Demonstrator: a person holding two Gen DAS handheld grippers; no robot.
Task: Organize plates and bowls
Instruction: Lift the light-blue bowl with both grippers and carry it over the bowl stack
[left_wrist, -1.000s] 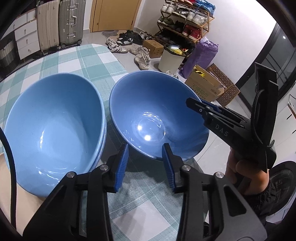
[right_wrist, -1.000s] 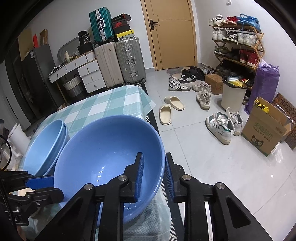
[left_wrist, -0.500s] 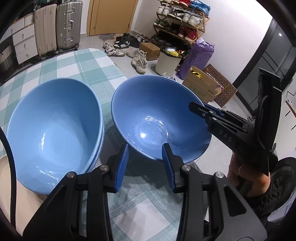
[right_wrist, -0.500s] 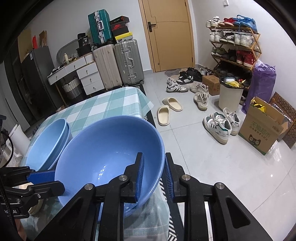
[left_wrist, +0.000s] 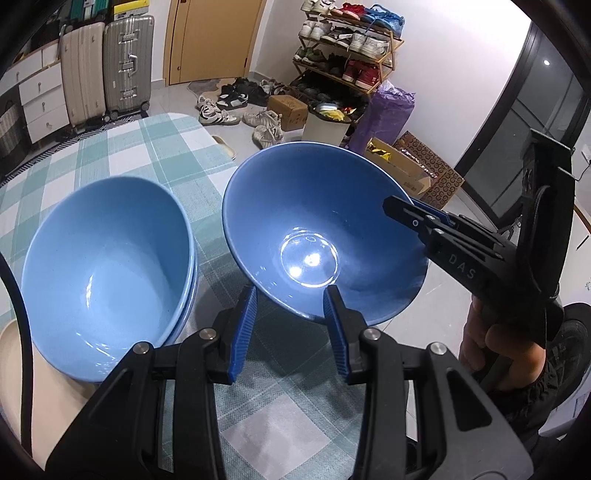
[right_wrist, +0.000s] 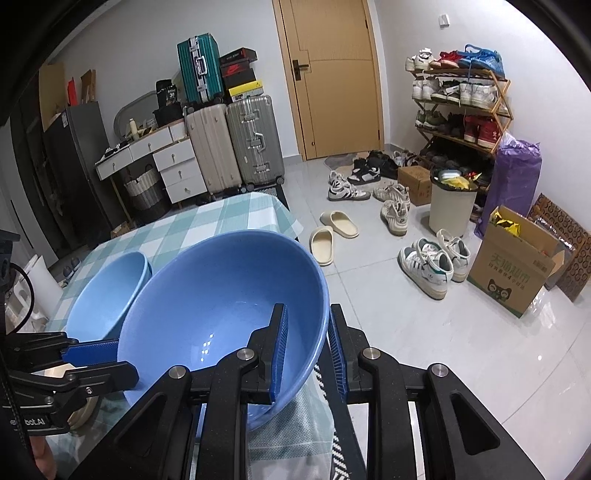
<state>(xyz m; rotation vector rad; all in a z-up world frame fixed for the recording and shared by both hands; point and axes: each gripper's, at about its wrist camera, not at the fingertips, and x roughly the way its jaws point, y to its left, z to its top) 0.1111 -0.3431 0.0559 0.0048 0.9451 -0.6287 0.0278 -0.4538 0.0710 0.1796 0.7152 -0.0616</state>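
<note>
The job looked partly done: at least two light blue bowls (left_wrist: 107, 266) already sat nested on the checked tablecloth (left_wrist: 147, 155), judging by the doubled rim at their right edge, with a cream plate (left_wrist: 11, 369) showing just under their near side. One darker blue bowl (left_wrist: 314, 229) was not yet on the pile, so what seemed left was to bring it over and lower it into the nested pair; whether other dishes waited elsewhere could not be told. The right gripper (right_wrist: 306, 350) had its jaws closed on that bowl's rim, one blue pad (right_wrist: 280, 350) inside the wall and the other outside, and the bowl appeared lifted and tipped above the table's edge, close beside the stack but apart from it. The left gripper (left_wrist: 291, 332) held nothing, its jaws moderately spread, and hovered over the cloth with the carried bowl's near rim just ahead of its fingertips and partly between them, while the nested bowls lay to its left. In the right wrist view the left gripper's blue finger (right_wrist: 96, 349) reached in beside the carried bowl's left flank.
</note>
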